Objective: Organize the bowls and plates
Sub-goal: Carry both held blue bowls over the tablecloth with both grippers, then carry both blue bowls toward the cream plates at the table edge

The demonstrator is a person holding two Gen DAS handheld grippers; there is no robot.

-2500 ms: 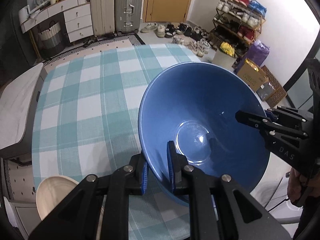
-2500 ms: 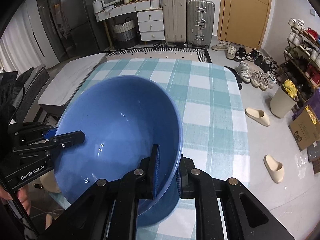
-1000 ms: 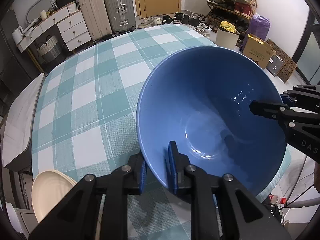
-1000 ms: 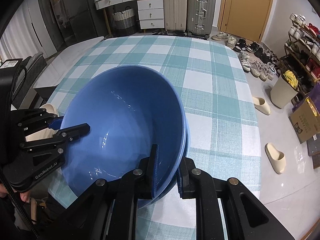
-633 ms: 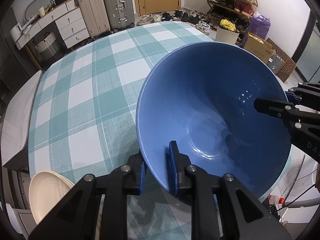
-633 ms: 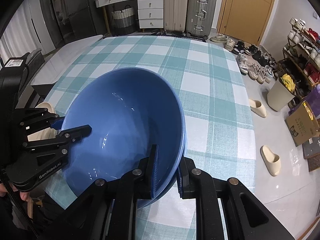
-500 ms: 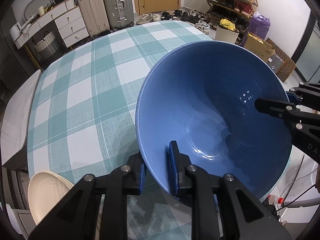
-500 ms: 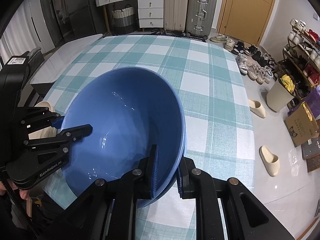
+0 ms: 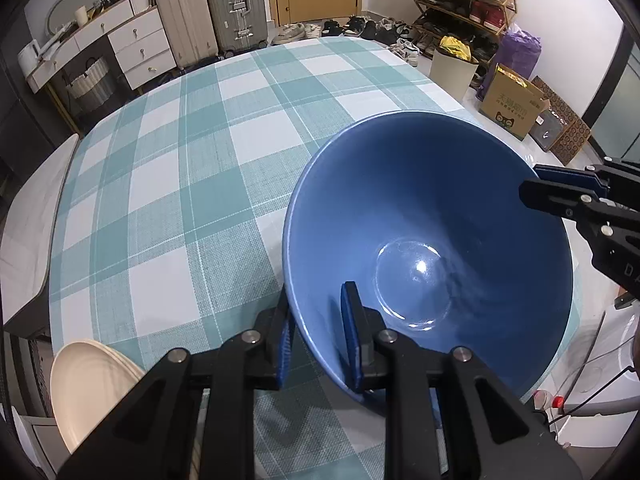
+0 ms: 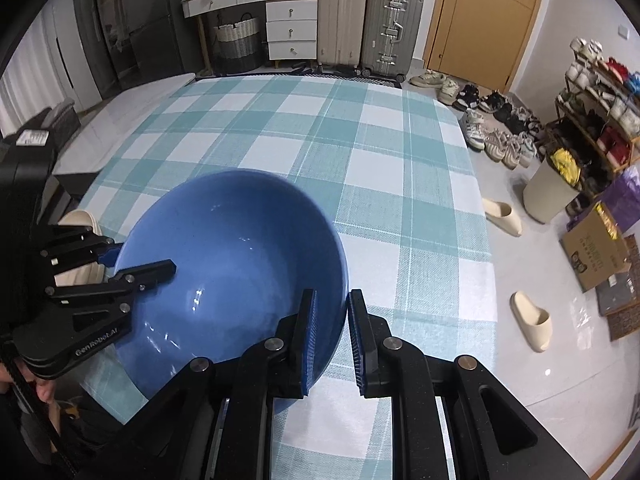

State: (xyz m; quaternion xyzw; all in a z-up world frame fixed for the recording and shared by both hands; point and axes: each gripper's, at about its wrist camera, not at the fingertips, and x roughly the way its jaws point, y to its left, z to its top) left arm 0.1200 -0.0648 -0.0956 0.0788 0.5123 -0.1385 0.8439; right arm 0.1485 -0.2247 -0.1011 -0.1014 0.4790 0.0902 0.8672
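A large blue bowl (image 9: 424, 240) sits low over the near edge of the teal checked tablecloth (image 9: 192, 168); it also shows in the right wrist view (image 10: 240, 256). My left gripper (image 9: 318, 340) straddles the bowl's near rim, its pads slightly apart from the wall. My right gripper (image 10: 330, 330) straddles the opposite rim with a clear gap on the outer side. The right gripper's fingers (image 9: 560, 196) show across the bowl in the left view. A cream plate (image 9: 88, 392) lies off the table's near-left corner.
Beyond the table stand suitcases (image 10: 368, 24), a white drawer unit (image 10: 292, 28), a shoe rack (image 9: 464, 4), a bin (image 10: 548, 192), a cardboard box (image 9: 508, 104) and slippers (image 10: 532, 320) on the floor. A grey side surface (image 9: 24, 216) adjoins the table's left.
The bowl has come down from tilted in the air to sit level at the table's near edge. Both grippers' jaws have widened around its rim.
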